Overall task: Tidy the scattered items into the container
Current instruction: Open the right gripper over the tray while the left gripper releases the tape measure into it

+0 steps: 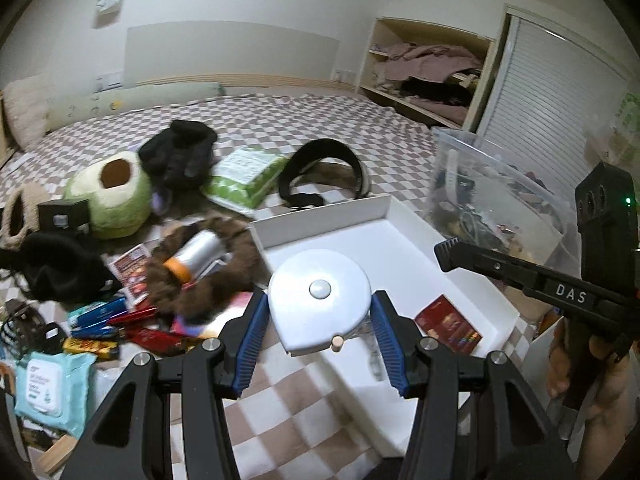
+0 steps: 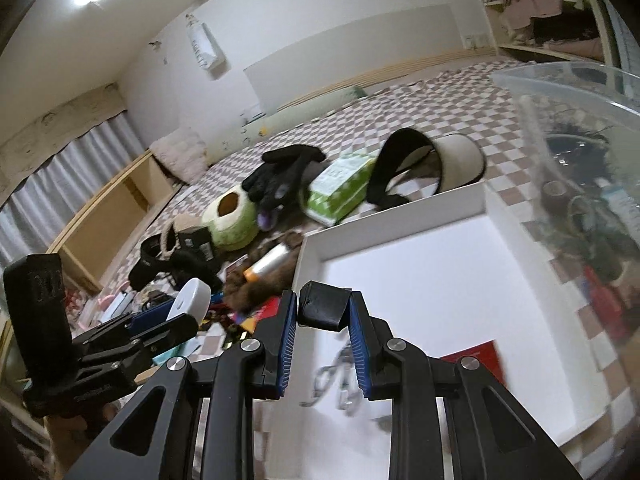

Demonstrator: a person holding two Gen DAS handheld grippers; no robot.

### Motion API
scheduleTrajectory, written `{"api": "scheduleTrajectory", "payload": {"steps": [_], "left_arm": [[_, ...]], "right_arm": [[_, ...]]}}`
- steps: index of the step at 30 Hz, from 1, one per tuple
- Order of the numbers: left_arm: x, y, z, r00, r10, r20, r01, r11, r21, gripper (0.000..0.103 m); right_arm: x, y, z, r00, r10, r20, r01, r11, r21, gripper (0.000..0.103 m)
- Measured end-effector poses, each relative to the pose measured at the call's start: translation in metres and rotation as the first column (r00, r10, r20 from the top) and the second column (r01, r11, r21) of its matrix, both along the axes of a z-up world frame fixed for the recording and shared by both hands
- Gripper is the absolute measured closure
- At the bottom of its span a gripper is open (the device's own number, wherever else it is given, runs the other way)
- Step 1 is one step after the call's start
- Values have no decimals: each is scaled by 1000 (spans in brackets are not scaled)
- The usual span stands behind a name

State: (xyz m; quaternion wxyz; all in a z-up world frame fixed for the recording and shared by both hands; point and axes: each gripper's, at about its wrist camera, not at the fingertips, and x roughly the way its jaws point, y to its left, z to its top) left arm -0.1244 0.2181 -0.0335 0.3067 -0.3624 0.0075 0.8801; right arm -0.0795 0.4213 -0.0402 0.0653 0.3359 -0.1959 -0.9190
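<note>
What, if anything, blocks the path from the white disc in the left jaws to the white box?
Nothing visible does. The left gripper holds the white disc at the near edge of the open white box, whose floor holds only a red card off to the right.

white box (image 1: 404, 240), checkered bedspread (image 1: 360, 128)

White trays (image 1: 384, 208): one, on the bed
Clear plastic tubs (image 1: 492, 196): one, at the tray's right edge
Round white devices (image 1: 320, 304): one
Red cards in the tray (image 1: 448, 326): one
Green plush slippers (image 1: 116, 196): one
Black gloves (image 1: 178, 152): one
Green tissue packs (image 1: 248, 178): one
Blue wet-wipe packs (image 1: 50, 388): one
Silver tubes with orange cap (image 1: 196, 256): one
Visors (image 1: 324, 172): one
</note>
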Motion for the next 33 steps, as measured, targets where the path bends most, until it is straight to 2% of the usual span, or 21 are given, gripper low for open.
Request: {"api": "scheduleTrajectory", "payload": {"steps": [8,18,24,33], "left_arm": [[-4,49,-8,996,-78,29,79,997,-18,51],[-10,93,-15,986,-157,63,160,986,-50,51],[-21,113,-19,981,-178,73,183,981,-68,51],[-37,134,-31,980,-185,78,193,976,-99,51]], "right_arm": [[6,36,0,998,-59,12,59,998,25,76],[11,75,-27,985,-136,102,131,990,58,76],[7,83,-40,979,-150,136,141,987,77,77],[-8,74,-50,980,-109,166,95,991,92,77]]}}
